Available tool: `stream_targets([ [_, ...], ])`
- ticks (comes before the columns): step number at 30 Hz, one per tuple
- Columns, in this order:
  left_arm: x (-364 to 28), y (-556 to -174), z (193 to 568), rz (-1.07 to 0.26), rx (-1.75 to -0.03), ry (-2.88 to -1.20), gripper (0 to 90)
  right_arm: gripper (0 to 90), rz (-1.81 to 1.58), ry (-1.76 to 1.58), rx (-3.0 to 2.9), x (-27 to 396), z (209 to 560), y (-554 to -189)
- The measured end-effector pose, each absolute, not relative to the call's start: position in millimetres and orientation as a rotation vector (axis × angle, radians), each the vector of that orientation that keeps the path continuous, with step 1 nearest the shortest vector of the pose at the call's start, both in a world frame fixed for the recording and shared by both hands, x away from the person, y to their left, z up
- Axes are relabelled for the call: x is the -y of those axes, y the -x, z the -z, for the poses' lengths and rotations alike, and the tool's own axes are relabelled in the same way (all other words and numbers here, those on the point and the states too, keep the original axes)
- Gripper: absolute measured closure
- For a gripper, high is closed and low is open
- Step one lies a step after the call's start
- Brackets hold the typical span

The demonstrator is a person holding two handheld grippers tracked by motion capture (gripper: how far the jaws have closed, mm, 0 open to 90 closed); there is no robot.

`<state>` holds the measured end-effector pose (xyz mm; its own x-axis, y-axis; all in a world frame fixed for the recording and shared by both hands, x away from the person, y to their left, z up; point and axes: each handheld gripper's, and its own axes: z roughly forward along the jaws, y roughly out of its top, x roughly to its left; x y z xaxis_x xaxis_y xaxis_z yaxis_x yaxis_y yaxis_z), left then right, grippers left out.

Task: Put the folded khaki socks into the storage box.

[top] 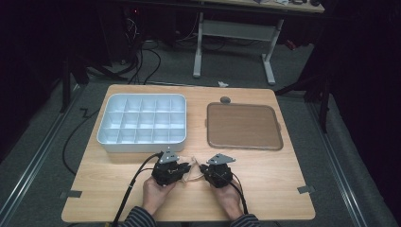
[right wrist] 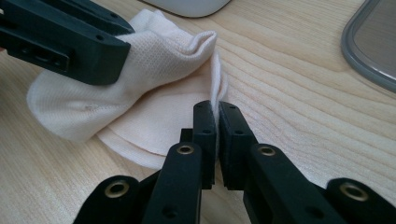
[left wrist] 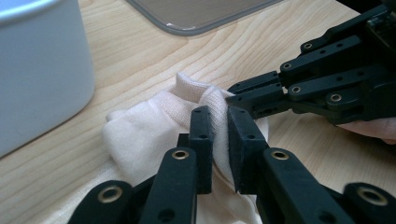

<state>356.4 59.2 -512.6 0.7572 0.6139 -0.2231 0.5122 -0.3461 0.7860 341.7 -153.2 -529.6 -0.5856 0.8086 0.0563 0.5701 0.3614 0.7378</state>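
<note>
At the lower centre, I am pinching the cream sock (top: 191, 173) with both the left gripper (top: 185, 169) and right gripper (top: 204, 170), stretching it between them for folding.

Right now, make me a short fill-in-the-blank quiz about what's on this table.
1. Both hand-held grippers pinch a cream-coloured ____.
2. The white tray is divided into ____ compartments.
3. The brown mat lies to the ____ of the white tray in the high view.

Missing words: cloth; fifteen; right
</note>
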Motion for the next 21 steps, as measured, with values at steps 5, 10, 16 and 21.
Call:
stream_targets([
  [5,-55.3,-356.6,514.5,-0.131,-0.850,-2.023,80.8,86.3,-1.054,-1.216,-2.315,152.7,529.0,-342.0],
  [10,-50.8,-358.2,517.4,-0.119,-0.857,-2.034,82.3,86.2,-1.052,-1.214,-2.318,152.5,528.9,-342.4],
  [16,-55.1,-357.8,514.8,-0.110,-0.854,-2.014,68.6,85.0,-1.062,-1.223,-2.320,152.7,526.8,-340.9],
  [21,-61.6,-356.2,511.6,-0.107,-0.854,-1.989,62.8,78.3,-1.086,-1.226,-2.294,152.5,520.2,-337.9],
])
